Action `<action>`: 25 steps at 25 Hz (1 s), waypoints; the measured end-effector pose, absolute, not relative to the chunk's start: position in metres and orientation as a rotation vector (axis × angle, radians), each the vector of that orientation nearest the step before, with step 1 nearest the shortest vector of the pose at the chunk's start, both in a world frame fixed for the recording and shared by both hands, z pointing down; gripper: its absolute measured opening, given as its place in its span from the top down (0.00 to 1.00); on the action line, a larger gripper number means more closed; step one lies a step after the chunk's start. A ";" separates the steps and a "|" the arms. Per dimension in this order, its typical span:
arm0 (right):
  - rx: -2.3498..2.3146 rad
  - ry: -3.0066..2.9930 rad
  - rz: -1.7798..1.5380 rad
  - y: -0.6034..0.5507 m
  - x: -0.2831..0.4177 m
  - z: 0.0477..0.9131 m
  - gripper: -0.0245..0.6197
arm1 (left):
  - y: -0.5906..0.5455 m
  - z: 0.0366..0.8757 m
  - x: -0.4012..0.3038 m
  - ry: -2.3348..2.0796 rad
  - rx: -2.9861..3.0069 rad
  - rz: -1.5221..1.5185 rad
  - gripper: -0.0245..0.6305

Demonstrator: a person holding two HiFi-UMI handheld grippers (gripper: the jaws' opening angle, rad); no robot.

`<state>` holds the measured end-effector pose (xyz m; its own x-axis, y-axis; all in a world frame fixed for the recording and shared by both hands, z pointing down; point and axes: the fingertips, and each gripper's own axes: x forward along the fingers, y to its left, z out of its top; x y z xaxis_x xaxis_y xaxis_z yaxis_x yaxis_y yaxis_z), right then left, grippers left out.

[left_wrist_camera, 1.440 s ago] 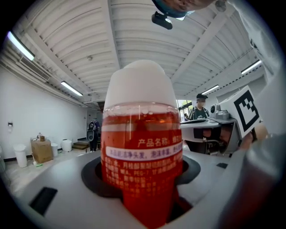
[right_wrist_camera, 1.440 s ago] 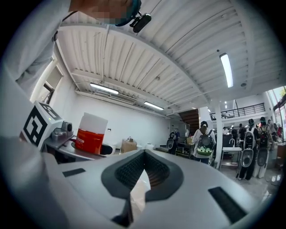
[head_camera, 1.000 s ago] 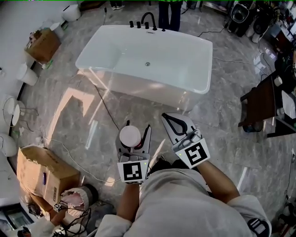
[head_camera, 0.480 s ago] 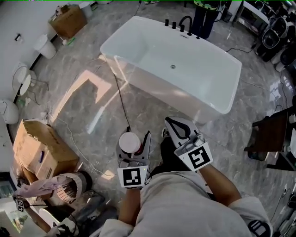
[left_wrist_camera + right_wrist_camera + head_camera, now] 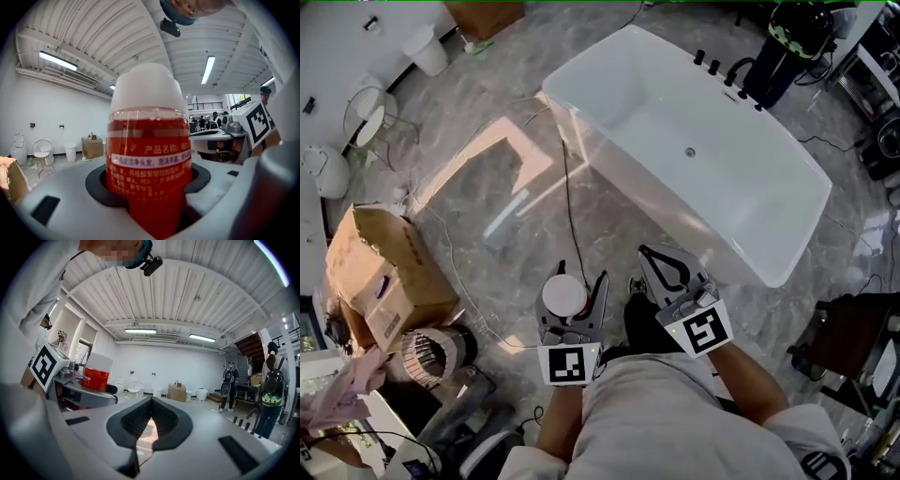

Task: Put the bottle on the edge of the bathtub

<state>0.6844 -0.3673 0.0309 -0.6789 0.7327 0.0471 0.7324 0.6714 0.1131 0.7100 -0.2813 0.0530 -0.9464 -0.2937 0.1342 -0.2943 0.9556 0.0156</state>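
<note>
A: What is the room like?

B: A grey marble floor (image 5: 487,187) with a white bathtub (image 5: 750,187) standing on it, seen from above. The tub is empty, with dark taps (image 5: 727,73) on its far rim.

A: And the left gripper (image 5: 575,289)?

B: Its jaws are clamped on the bottle (image 5: 149,154), one on each side of the red body. The bottle stands upright between them, its white cap (image 5: 564,293) on top. The left gripper view shows the lower part of the bottle seated in the dark hollows of the pads, with the printed label facing the camera.

A: Where is the bottle relative to the bathtub?

B: Well apart from it, out over the floor on the tub's near long side, closer to the tub's near end than to the tap end. It touches neither the rim nor the wall.

A: The right gripper (image 5: 652,258)?

B: Its jaws are together at the tips with nothing between them; only floor shows through the gap behind the tips. It is just beside the left gripper, and nearer the tub's near corner, but clear of the tub.

A: Anything else around?

B: A thin cable (image 5: 567,187) runs across the floor from the tub's side toward the grippers. An open cardboard box (image 5: 380,272) sits on the floor well away from the tub, beyond the left gripper.
</note>
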 end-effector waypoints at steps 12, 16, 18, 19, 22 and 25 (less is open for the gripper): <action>1.321 2.885 0.186 -0.386 0.552 0.046 0.95 | -0.302 0.057 0.577 -2.980 0.529 0.014 0.52; 1.334 2.873 0.167 -0.385 0.531 0.042 0.95 | -0.291 0.053 0.561 -2.994 0.440 0.031 0.52; 1.347 2.857 0.157 -0.378 0.524 0.040 0.95 | -0.283 0.051 0.556 -2.992 0.401 0.043 0.52; 1.354 2.842 0.155 -0.371 0.521 0.038 0.95 | -0.277 0.050 0.554 -2.992 0.382 0.033 0.52; 1.398 2.819 0.164 -0.351 0.512 0.040 0.95 | -0.260 0.048 0.546 -2.997 0.339 0.040 0.52; 1.424 2.813 0.157 -0.337 0.497 0.041 0.95 | -0.253 0.049 0.530 -3.006 0.338 0.054 0.52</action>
